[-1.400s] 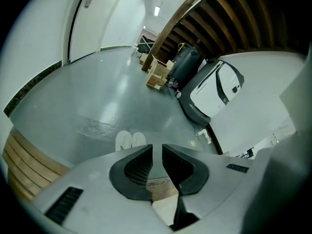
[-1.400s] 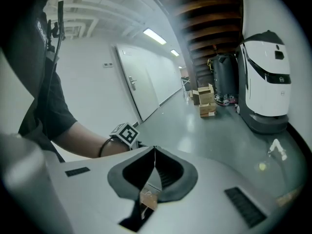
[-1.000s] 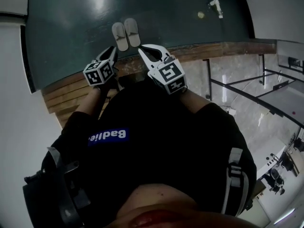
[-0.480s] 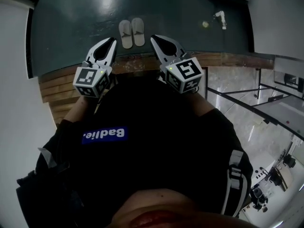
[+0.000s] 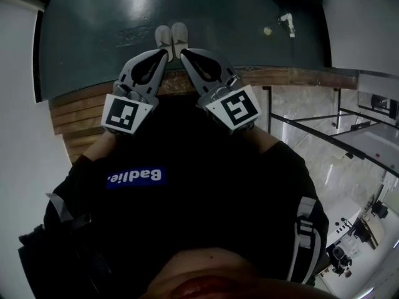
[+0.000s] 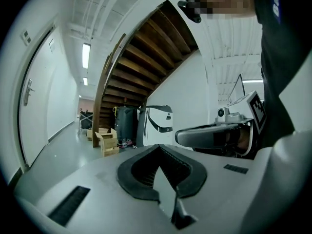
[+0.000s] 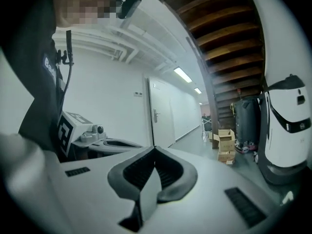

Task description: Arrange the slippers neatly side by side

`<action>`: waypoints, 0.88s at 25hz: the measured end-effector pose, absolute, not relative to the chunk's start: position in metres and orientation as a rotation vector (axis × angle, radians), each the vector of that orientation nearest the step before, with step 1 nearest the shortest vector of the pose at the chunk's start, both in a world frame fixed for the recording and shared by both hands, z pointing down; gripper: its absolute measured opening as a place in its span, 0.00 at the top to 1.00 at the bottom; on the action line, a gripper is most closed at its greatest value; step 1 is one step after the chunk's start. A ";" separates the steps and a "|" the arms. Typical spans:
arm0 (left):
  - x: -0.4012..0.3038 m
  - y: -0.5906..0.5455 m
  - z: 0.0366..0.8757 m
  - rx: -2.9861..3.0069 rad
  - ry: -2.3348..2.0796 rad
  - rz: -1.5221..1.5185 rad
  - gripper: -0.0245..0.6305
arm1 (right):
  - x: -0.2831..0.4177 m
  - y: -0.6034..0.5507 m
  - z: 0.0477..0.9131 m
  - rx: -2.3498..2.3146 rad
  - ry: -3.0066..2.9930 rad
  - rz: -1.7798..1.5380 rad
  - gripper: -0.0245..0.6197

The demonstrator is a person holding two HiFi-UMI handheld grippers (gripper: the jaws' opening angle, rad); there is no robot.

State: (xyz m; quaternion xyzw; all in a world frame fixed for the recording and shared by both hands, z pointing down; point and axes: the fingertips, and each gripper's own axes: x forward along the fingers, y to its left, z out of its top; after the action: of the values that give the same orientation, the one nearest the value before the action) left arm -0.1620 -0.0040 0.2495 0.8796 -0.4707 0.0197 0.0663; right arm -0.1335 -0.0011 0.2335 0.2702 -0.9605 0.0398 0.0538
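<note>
Two pale slippers, the left one [image 5: 163, 34] and the right one [image 5: 179, 30], lie side by side on the dark green floor [image 5: 93, 36] at the top middle of the head view. My left gripper [image 5: 164, 52] is shut and empty, its tip just below the left slipper's near end. The right gripper [image 5: 183, 52] is also shut with nothing in it, pointing at the right slipper. In the left gripper view the left gripper [image 6: 158, 148] has its jaws meeting at a point. The right gripper [image 7: 155, 150] shows the same in its own view. Neither gripper view shows the slippers.
A wooden step edge [image 5: 287, 76] runs below the green floor. Two small objects [image 5: 285, 21] lie on the floor at top right. The gripper views show a wooden staircase [image 6: 141, 57], cardboard boxes [image 6: 105, 140], a white machine [image 6: 157, 125] and a door [image 7: 161, 113].
Both grippers have swung inward and now stand close together. Their tips now lie over the slippers' near ends. The slippers have not moved.
</note>
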 end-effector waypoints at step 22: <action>-0.134 0.004 0.245 2.721 -1.297 0.039 0.96 | -0.112 0.003 0.242 0.894 -2.882 0.149 0.96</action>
State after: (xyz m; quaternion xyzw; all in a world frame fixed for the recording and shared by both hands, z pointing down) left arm -0.1341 0.0037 0.2447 0.9008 -0.4293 0.0129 0.0636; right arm -0.1124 0.0030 0.2424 0.2954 -0.9522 0.0492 0.0601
